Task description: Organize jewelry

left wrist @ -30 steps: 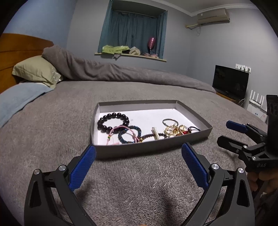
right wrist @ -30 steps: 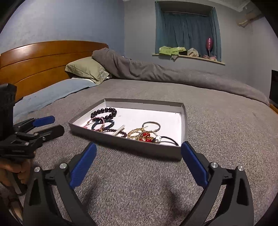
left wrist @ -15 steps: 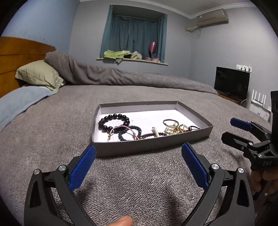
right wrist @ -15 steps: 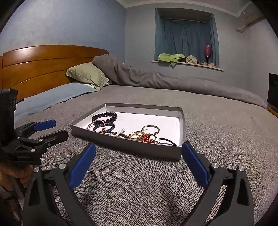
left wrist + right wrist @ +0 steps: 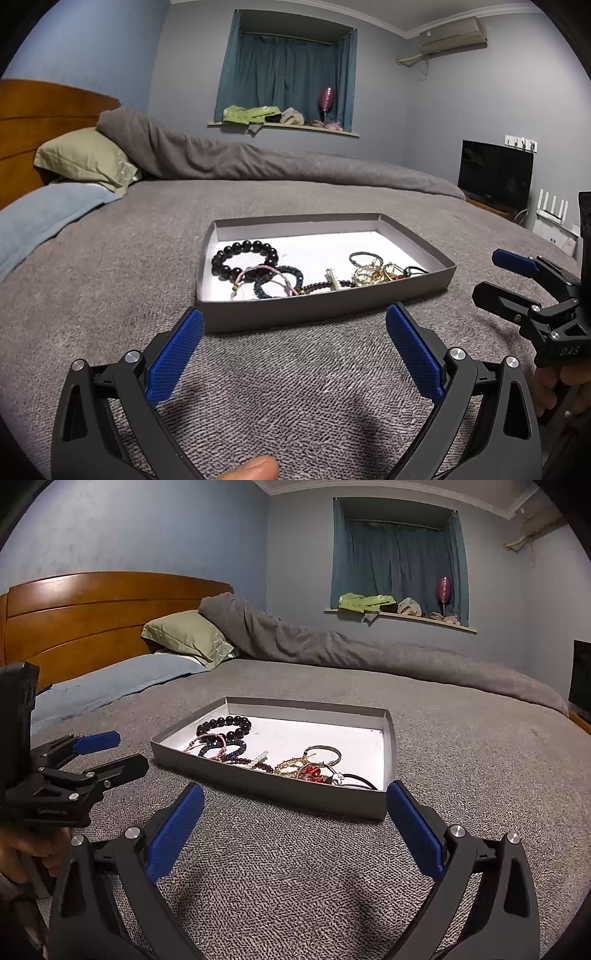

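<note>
While both of your grippers hover above the grey bed cover (image 5: 110, 280), a shallow grey tray (image 5: 317, 308) sits on it just beyond their tips. Your left gripper (image 5: 293, 347) has its blue-padded jaws spread wide and empty, short of the tray's near wall. Your right gripper (image 5: 295, 825) is equally wide and empty, near the tray's corner. Inside the tray, toward its near wall, the jewelry lies in a row: a black bead bracelet (image 5: 244, 255) at the left end, pink and teal cords (image 5: 275, 280) beside it, then gold rings (image 5: 373, 274) tangled toward the right end.
</note>
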`<control>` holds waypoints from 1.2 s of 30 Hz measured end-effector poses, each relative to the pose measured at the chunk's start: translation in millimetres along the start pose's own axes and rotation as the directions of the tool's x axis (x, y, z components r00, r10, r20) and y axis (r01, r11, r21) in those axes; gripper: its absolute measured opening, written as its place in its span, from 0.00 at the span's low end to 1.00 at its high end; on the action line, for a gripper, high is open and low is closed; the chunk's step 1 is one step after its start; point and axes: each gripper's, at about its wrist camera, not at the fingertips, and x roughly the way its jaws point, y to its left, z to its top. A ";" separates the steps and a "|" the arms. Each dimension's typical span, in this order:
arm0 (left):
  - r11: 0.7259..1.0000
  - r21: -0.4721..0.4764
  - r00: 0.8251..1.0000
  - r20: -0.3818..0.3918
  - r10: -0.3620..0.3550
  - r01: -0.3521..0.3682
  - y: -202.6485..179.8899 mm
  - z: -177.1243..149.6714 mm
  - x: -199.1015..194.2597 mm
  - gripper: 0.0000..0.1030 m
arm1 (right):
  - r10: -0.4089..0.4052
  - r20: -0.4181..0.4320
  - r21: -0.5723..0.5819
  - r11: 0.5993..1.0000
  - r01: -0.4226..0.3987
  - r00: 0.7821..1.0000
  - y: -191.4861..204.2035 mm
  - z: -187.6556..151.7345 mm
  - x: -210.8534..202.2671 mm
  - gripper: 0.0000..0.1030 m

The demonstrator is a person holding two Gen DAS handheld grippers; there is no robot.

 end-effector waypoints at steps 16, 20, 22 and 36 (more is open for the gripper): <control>1.000 -0.004 1.000 -0.005 0.006 -0.006 2.0 0.0 0.6 0.95 | 0.000 0.001 0.001 1.000 0.000 1.000 0.4 0.2 0.7 0.95; 1.000 -0.005 1.000 -0.005 0.008 -0.008 1.9 0.0 0.7 0.95 | 0.000 0.000 0.000 1.000 0.000 1.000 0.4 0.1 0.6 0.95; 1.000 -0.006 1.000 -0.005 0.009 -0.009 2.2 -0.3 0.6 0.95 | 0.000 0.000 -0.001 1.000 0.000 1.000 0.4 0.1 0.7 0.95; 1.000 -0.007 1.000 -0.012 0.015 -0.016 2.6 0.0 0.6 0.95 | 0.000 0.000 -0.001 1.000 0.000 1.000 1.0 0.0 0.4 0.95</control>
